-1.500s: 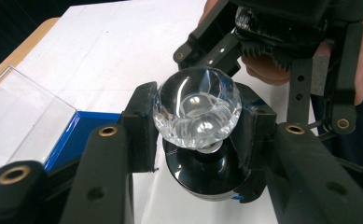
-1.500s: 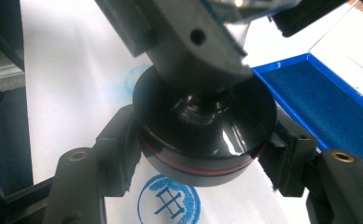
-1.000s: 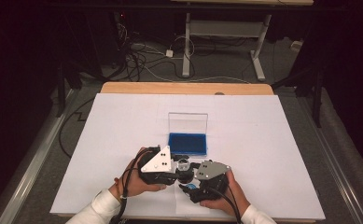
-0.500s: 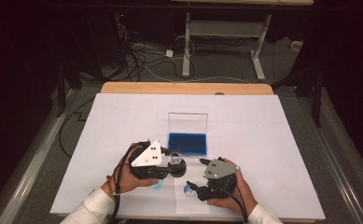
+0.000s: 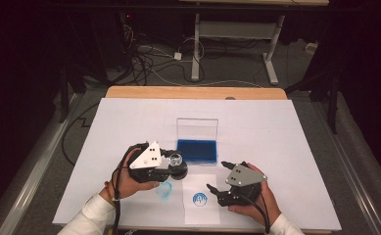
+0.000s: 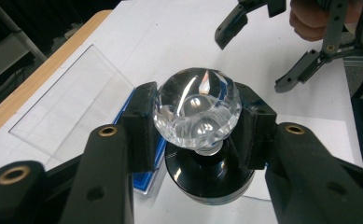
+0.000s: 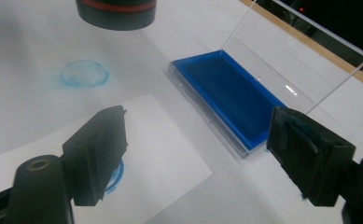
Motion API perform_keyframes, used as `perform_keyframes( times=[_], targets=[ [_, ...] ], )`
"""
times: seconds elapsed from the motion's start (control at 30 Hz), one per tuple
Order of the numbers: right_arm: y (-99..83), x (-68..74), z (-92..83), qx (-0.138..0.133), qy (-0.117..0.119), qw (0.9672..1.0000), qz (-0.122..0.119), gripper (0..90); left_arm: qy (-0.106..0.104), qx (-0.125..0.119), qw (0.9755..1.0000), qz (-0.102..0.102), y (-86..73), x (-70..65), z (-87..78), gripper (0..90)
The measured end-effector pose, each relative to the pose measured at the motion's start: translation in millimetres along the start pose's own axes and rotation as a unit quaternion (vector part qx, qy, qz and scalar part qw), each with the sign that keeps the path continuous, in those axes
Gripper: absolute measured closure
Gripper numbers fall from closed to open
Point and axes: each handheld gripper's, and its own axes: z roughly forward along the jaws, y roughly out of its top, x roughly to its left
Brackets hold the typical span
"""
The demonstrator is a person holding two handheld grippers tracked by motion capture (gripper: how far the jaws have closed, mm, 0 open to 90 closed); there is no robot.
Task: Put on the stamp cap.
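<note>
1 hand-held gripper [image 6: 195, 154] grips the crystal-knobbed stamp [image 6: 197, 112].

One stamp [image 5: 176, 165], one ink pad [image 5: 197, 150], one paper slip [image 5: 201, 198] — two tongs, left [image 5: 174, 165] and right [image 5: 217, 179].

Dark room, cables [image 5: 149, 58] on grey floor [image 5: 237, 68], white desk frame [image 5: 237, 34] behind.

Stamp [image 6: 197, 112]: clear faceted knob, black base with red band. Ink pad [image 5: 197, 151]: blue, clear lid. Paper slip [image 5: 200, 198]: white, round blue imprint. Table [image 5: 286, 132]: white cover, faint blue ring.
</note>
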Motion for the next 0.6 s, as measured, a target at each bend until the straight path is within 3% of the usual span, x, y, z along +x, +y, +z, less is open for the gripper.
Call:
perform_keyframes(
  times=[0.6],
  targets=[
    [-13.1,-17.1,-21.0,-0.005,-0.052,0.9986,0.010,20.4,0.027,0.008,0.9995,-0.013,-8.0,13.0,-8.0,54.6]
  ],
)
